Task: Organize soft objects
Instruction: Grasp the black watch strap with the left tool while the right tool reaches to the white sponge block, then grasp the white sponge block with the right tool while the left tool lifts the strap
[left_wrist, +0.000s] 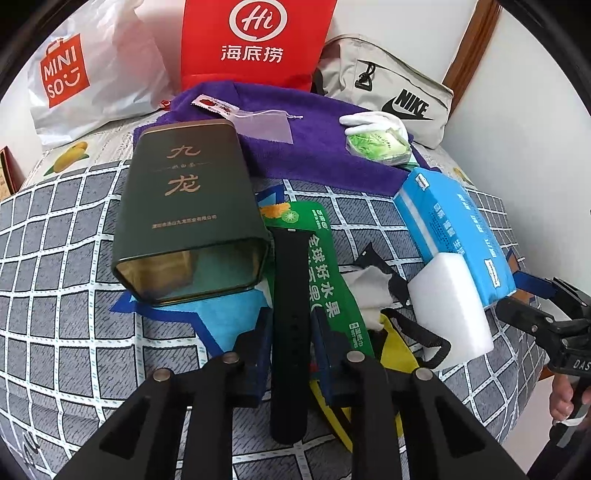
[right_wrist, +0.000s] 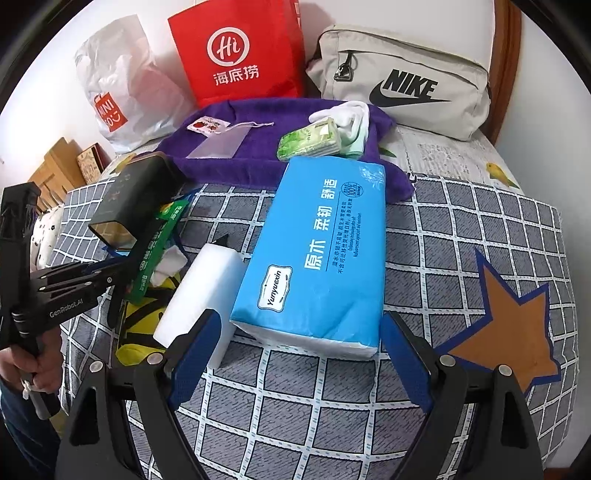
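Note:
My left gripper (left_wrist: 290, 339) is shut on a black watch strap (left_wrist: 290, 295), which hangs between its blue pads above a green wet-wipes pack (left_wrist: 325, 266). My right gripper (right_wrist: 299, 354) is open, just in front of a blue tissue pack (right_wrist: 314, 254) and a white sponge block (right_wrist: 201, 295). The left gripper also shows in the right wrist view (right_wrist: 114, 280). A purple towel (right_wrist: 266, 147) lies behind, with a green tissue packet (right_wrist: 310, 142), a white glove (right_wrist: 351, 114) and a small pouch (right_wrist: 221, 142) on it. A dark tin (left_wrist: 184, 218) lies open on its side.
A Miniso bag (left_wrist: 74, 74), a red Haidilao bag (left_wrist: 255, 40) and a grey Nike bag (right_wrist: 406, 81) stand along the wall. A yellow bag with black straps (right_wrist: 144, 314) and a crumpled white cloth (left_wrist: 369, 291) lie beside the sponge. The checked bedspread (right_wrist: 461, 240) lies under everything.

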